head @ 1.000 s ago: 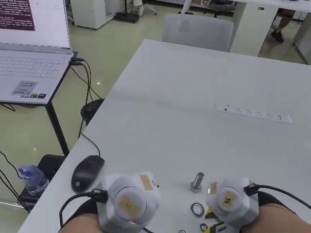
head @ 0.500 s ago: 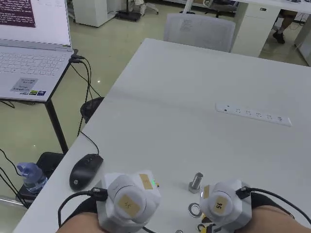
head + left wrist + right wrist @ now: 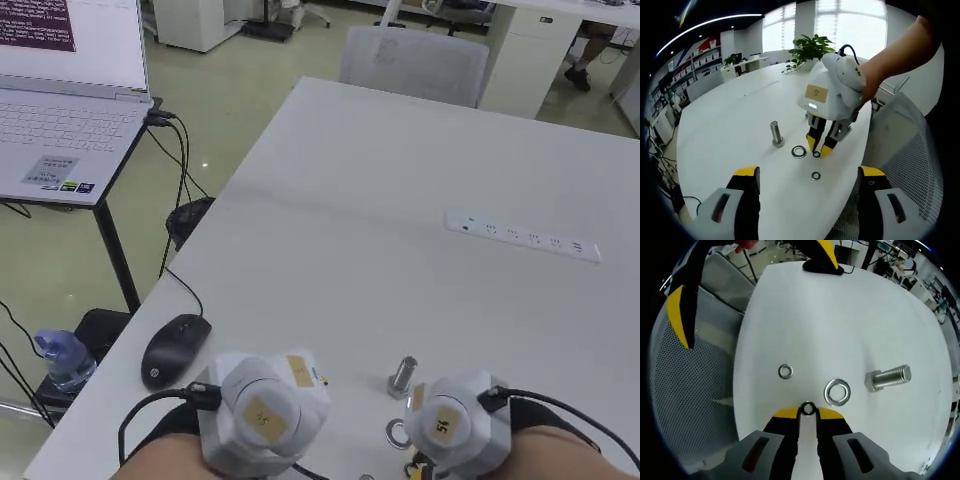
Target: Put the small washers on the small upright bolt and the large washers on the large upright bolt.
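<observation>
The right claw [image 3: 808,416] is closed to a narrow gap on a small washer [image 3: 808,409], which is pinched between the yellow tips at the level of the white surface [image 3: 840,315]. Whether the washer rests on the surface or is held just clear of it cannot be told.

In the right gripper view, a large washer [image 3: 837,392] is laid flat just beside the pinched one, at about 1 o'clock and apart from it. A second small washer [image 3: 785,371] is laid flat nearby at about 11 o'clock. The upright bolt [image 3: 888,378] is stood on its head at about 2 o'clock, beyond the large washer.

The left claw [image 3: 809,172] is held wide open, with nothing gripped, and is pointed toward the right claw. In the left gripper view, the second small washer is seen just ahead of the spread jaws. The right claw's tips are met at 12 o'clock beyond it, the large washer just beside those tips at 9 o'clock, and the bolt farther off at 10 o'clock.

In the head view, both claws are held at the near edge of the surface, the left at 7 o'clock of the bolt and the right at 5 o'clock. A black mouse [image 3: 176,350] is placed at 10 o'clock of the left claw. A white power strip [image 3: 522,237] is laid well apart from the bolt at 1 o'clock.
</observation>
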`<state>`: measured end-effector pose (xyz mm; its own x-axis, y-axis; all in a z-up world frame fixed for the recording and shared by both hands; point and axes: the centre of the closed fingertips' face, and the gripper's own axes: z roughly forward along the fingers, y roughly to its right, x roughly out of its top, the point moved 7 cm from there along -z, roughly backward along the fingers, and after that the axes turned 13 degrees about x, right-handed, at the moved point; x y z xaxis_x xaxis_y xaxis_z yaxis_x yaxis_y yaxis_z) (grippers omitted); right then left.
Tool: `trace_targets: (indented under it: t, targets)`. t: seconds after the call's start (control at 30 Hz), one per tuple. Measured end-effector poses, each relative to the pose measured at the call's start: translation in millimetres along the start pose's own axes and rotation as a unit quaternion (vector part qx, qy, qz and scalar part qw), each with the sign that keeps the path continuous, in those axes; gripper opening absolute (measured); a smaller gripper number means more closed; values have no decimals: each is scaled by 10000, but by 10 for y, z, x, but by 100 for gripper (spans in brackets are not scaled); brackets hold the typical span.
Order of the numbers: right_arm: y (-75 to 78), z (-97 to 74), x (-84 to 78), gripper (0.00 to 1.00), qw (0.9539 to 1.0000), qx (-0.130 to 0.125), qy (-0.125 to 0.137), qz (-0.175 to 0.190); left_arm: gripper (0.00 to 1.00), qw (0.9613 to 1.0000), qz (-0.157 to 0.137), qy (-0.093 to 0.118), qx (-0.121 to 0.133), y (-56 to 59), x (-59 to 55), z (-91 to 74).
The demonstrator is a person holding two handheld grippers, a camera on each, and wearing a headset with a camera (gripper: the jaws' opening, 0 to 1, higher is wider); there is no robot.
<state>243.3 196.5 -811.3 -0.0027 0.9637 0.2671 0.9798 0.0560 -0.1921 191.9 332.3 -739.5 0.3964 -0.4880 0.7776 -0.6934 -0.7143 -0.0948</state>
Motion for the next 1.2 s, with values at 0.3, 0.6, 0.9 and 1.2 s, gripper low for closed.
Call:
trace_targets:
  t: [0.3, 0.6, 0.9, 1.2]
  targets:
    - [11, -45, -48, 13, 9999, 71, 77, 113, 81, 9999, 2, 59, 99, -38, 52, 20]
    - [37, -325, -146, 13, 9995, -41, 200, 251, 80, 10000, 76, 18, 41, 13, 80, 59]
    - [57, -573, -363, 13, 9985, -155, 291, 426, 81, 9999, 141, 29, 53, 39, 127, 73]
    - [66, -726, -589, 13, 9974, -138, 315, 634, 81, 9998, 109, -72, 148, 8, 87, 65]
